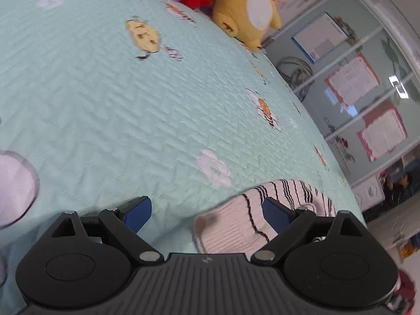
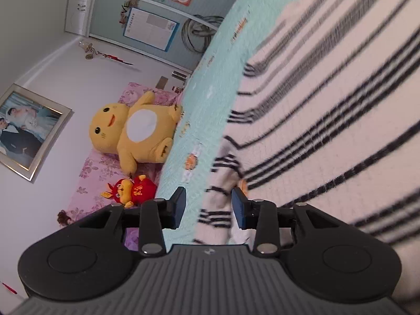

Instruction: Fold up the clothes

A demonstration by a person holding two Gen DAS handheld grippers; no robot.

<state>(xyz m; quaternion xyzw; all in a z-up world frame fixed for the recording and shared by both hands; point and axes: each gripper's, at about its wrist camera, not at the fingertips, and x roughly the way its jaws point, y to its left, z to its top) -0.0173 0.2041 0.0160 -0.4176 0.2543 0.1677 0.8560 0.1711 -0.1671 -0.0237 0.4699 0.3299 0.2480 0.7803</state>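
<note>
Left tongs [image 1: 207,216] wide apart over bed [image 1: 105,92], sweater [image 1: 236,225] at five o'clock, right tongs [image 2: 208,206] half-parted, astride sweater sleeve [image 2: 218,202], unpinched

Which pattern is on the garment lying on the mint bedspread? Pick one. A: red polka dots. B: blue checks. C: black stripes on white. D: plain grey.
C: the striped sweater shows dark stripes across white knit in the right wrist view, and its striped end lies on the bedspread in the left wrist view.
</note>
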